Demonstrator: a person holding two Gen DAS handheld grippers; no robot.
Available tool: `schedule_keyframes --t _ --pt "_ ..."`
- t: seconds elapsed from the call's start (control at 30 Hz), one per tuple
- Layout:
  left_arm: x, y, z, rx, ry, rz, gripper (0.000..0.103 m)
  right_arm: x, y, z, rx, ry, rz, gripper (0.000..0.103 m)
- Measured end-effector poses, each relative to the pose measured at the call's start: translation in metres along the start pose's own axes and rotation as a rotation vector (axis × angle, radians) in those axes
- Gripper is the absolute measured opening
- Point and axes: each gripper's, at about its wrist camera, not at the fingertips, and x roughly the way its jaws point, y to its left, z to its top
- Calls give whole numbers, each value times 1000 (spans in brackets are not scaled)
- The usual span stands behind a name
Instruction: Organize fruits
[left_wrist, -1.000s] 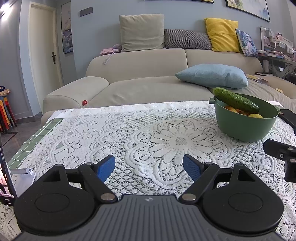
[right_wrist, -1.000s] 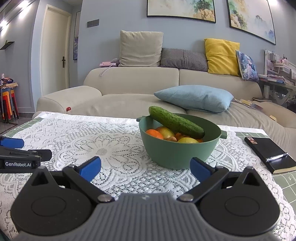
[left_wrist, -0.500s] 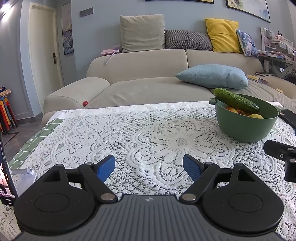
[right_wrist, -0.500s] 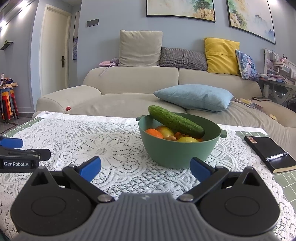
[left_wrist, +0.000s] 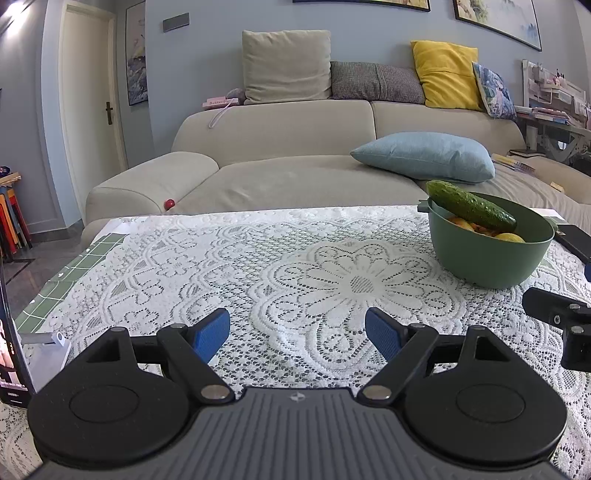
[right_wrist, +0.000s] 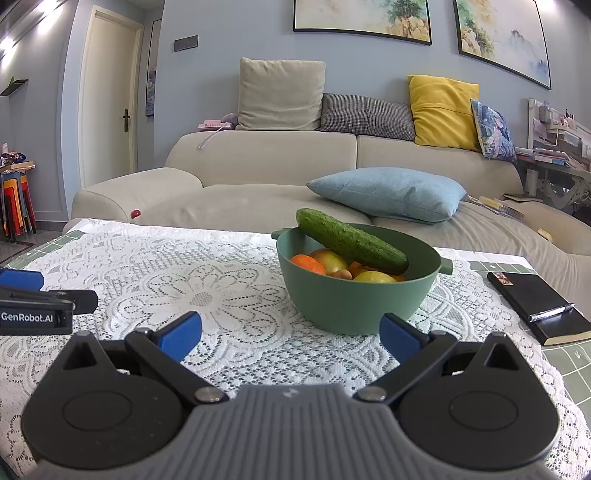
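A green bowl stands on the lace-covered table just beyond my right gripper, which is open and holds nothing. A cucumber lies slanted across the bowl's rim, over an orange fruit, an apple and a yellow fruit. In the left wrist view the same bowl with the cucumber sits at the right. My left gripper is open over bare lace, well left of the bowl.
A black notebook with a pen lies right of the bowl. A phone on a stand is at the table's left edge. A beige sofa with cushions stands behind the table. The lace cloth left of the bowl is bare.
Both views have shifted slightly, as if the grippers rose or tilted a little. The bowl and fruits have not moved, and both grippers stay open.
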Motion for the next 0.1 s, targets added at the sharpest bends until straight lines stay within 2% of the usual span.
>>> schedule_keyframes --t 0.1 --pt "0 0 0 -1 -1 1 97 0 0 0 -1 1 -1 99"
